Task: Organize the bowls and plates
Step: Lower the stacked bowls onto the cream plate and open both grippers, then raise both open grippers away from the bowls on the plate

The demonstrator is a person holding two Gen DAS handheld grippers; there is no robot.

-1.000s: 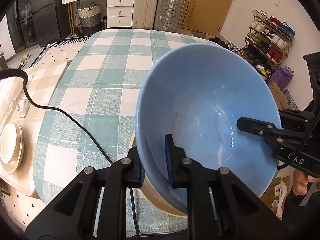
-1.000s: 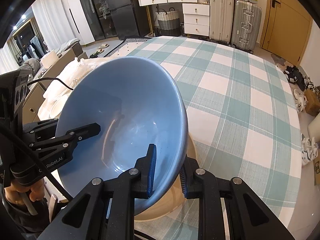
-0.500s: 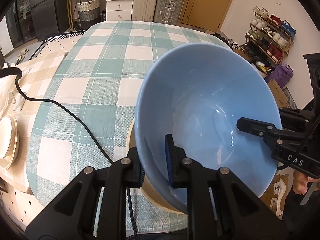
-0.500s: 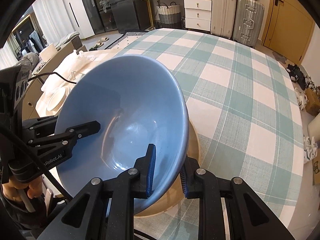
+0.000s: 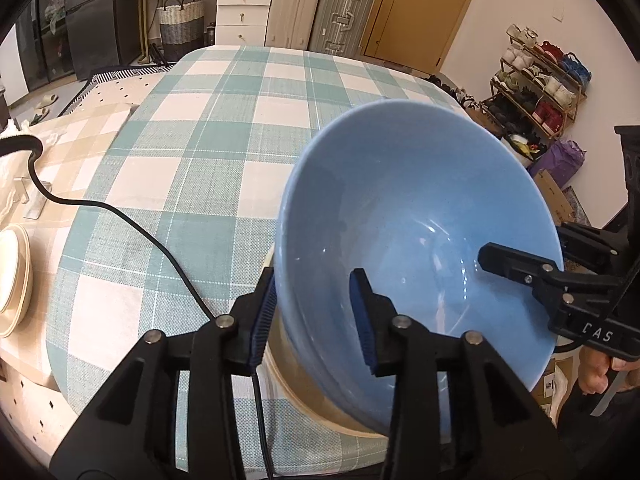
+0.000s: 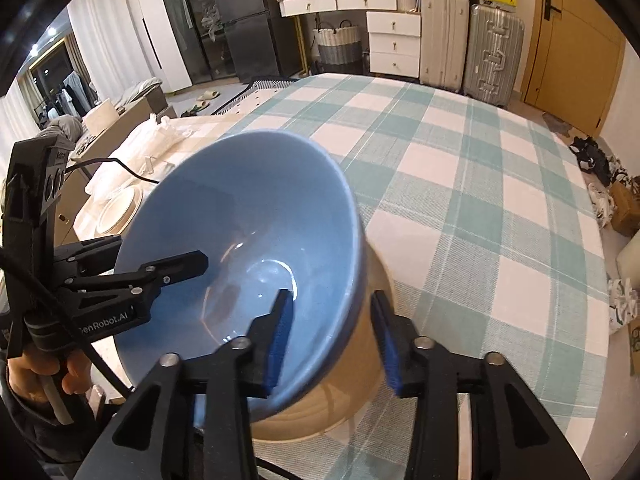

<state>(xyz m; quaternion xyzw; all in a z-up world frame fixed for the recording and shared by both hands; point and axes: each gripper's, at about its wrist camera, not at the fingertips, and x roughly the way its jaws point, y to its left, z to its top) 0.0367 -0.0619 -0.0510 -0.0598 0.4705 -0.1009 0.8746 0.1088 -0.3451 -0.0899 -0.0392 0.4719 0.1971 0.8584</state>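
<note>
Both grippers straddle the rim of one blue bowl [image 5: 420,216] from opposite sides. Left gripper [image 5: 312,316]: its two blue-padded fingers [image 5: 362,320] stand on either side of the bowl's near wall, one pad inside and one outside, with a visible gap at the inner pad, so the jaws are parted and not pinching. Right gripper [image 6: 332,336]: likewise spread wide, one pad in the bowl's hollow and the other out beside the wall, well off it, holding nothing.

In the right wrist view the blue bowl [image 6: 248,248] sits nested in a beige bowl [image 6: 352,392] at the near edge of a table covered with a green-and-white checked cloth [image 6: 480,208]. The blue bowl's mouth opens upward. It looks slightly tipped in the beige bowl, though the fisheye bend makes the lean hard to judge. Being round, it has no long axis to speak of. The beige bowl [image 5: 312,404] shows only as a band beneath it in the left wrist view.

A black cable [image 5: 132,224] trails across the checked cloth [image 5: 208,128] toward the left gripper. Off to the side, on a beige-checked surface, lie stacked cream plates [image 5: 14,276].
</note>
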